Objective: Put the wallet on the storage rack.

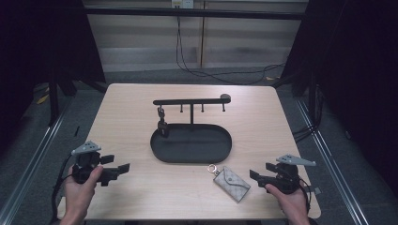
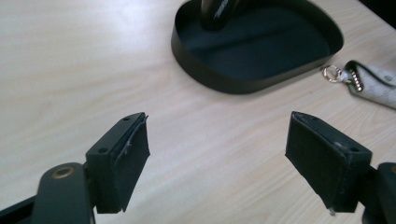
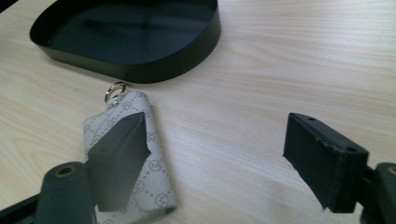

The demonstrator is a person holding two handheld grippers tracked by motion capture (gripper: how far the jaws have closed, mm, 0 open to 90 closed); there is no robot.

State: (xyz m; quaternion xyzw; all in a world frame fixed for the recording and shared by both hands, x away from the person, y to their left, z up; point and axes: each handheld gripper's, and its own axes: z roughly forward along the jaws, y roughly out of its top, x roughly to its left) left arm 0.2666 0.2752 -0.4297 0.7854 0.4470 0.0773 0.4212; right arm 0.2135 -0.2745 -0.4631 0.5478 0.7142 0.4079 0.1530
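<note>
A pale wood-grain table (image 1: 131, 112) stands in a dim room, with grey floor around it, dark curtains to either side, and black cables trailing along the far wall at twelve o'clock.

At the table's centre sits a black oval tray (image 1: 191, 143). A thin post rises from its far rim and carries a black hook bar (image 1: 190, 101) across the top; a small dark item (image 1: 162, 123) hangs from the bar's left end, down toward the tray at about ten o'clock. Nothing lies between the grippers and the tray.

The grey patterned key pouch (image 1: 232, 183), with a metal ring (image 1: 213, 167) at its upper end, lies flat on the table at about five o'clock from the tray, just outside its rim and not touching it.

The left gripper (image 1: 123, 168), at eight o'clock, is held in a hand (image 1: 80, 190) with its jaws spread wide over bare wood, holding nothing. The right gripper (image 1: 254, 175), at four o'clock, is likewise wide open and empty. It sits just beside the pouch; in the right gripper view one jaw hovers over the pouch's flap, though I cannot tell whether it touches.
</note>
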